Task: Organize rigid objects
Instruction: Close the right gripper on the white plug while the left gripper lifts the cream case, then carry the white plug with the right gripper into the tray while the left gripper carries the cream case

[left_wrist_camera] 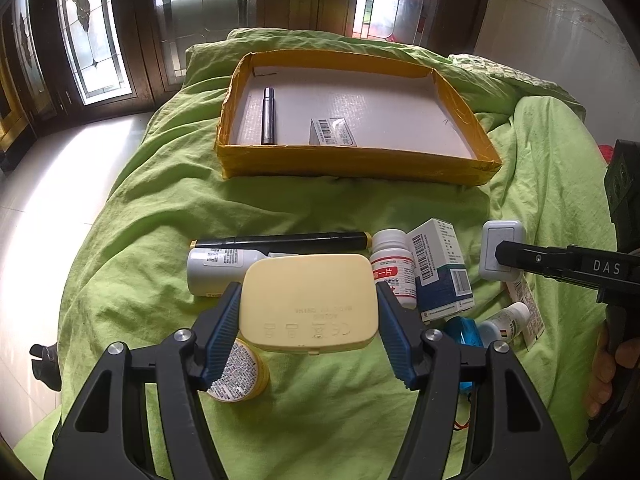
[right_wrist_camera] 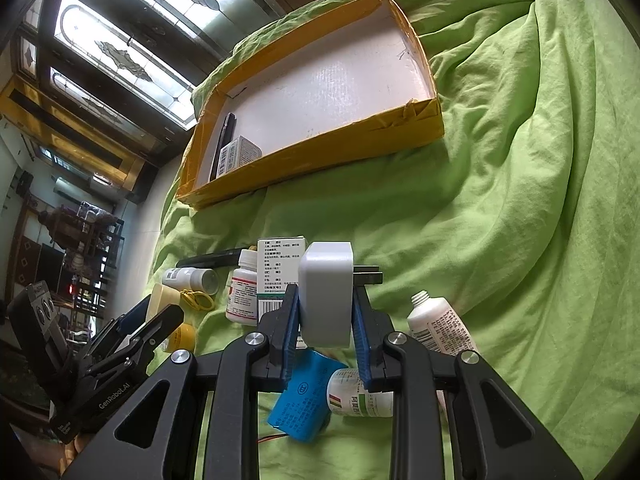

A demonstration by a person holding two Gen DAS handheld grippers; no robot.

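My left gripper [left_wrist_camera: 308, 308] is shut on a pale yellow flat case [left_wrist_camera: 310, 300] and holds it above the green bedspread. My right gripper [right_wrist_camera: 326, 312] is shut on a white wall-switch block [right_wrist_camera: 326, 292]; it also shows in the left wrist view [left_wrist_camera: 502, 248]. A yellow-taped cardboard tray [left_wrist_camera: 356, 160] lies farther back with a black pen [left_wrist_camera: 268, 116] and a small barcode box [left_wrist_camera: 332, 132] inside. The tray also shows in the right wrist view [right_wrist_camera: 320, 152].
Loose items lie on the bedspread: a black marker [left_wrist_camera: 280, 240], a grey bottle [left_wrist_camera: 216, 268], a red-label pill bottle [left_wrist_camera: 394, 268], a medicine box [left_wrist_camera: 440, 268], a yellow tin [left_wrist_camera: 240, 376], a blue battery [right_wrist_camera: 304, 396], a small bottle [right_wrist_camera: 360, 396], a white tube [right_wrist_camera: 440, 324].
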